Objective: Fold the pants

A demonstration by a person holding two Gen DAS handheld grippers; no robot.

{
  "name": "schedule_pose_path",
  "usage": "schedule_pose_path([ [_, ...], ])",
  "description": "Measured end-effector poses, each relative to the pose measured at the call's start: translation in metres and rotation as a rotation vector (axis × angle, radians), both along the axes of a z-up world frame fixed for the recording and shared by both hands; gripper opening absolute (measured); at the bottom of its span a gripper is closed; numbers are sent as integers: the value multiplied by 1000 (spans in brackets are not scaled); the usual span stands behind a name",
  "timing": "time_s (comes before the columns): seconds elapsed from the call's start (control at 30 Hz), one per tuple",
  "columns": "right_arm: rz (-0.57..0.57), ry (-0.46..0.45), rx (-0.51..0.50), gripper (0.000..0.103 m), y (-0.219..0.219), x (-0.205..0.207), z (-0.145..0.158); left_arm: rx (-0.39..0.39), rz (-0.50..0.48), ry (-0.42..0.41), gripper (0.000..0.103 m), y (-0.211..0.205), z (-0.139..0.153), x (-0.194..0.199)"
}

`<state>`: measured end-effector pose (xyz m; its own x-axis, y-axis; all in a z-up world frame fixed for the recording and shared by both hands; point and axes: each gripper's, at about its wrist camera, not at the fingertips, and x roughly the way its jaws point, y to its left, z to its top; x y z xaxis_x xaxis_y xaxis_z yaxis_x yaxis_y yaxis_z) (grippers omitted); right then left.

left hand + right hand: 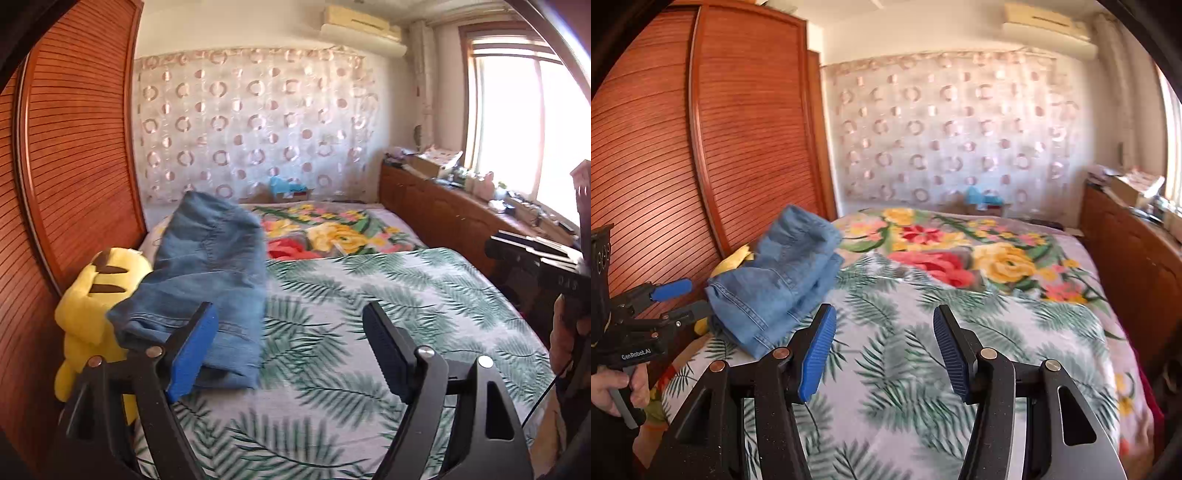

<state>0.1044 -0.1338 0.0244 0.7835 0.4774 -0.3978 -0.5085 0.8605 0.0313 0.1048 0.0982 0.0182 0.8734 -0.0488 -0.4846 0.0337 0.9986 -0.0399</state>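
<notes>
Nearest in each wrist view, the tools are seen spread wide with nothing between the pads: the left tool (291,354) and the right tool (884,350) are both held empty above the leaf-print bedspread (369,295). In the right wrist view the left tool (677,299) is also seen from the side, likewise parted and just beside the denim, though contact cannot be told. Further back, at the left edge of the bed, the pants (207,277) lie stacked in several layers, partly resting against a yellow plush toy (96,295). The folding is judged largely done, as a compact bundle has been formed; at most a tidying of the uneven upper layer seems left. Beyond, a floral blanket (960,254) covers the far bed.
</notes>
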Motion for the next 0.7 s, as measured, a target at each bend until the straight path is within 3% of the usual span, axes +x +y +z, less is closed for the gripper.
schedule_pose_path([
  [0.13, -29, -13, 25, 62, -19, -34, 0, 7, -28, -27, 102, -18, 8, -13],
  [0.2, -51, -28, 17, 65, -22, -49, 0, 4, -33, -42, 103, -25, 12, -20],
  [0.27, -74, -45, 14, 74, -22, -65, 3, 7, -34, -57, 103, -31, 18, -29],
  [0.53, -138, -103, 56, 81, -38, -117, 4, 31, -32, -90, 103, -51, 38, -59],
  [0.7, -160, -112, 61, 81, -40, -128, 1, 38, -6, -80, 103, -59, 42, -64],
])
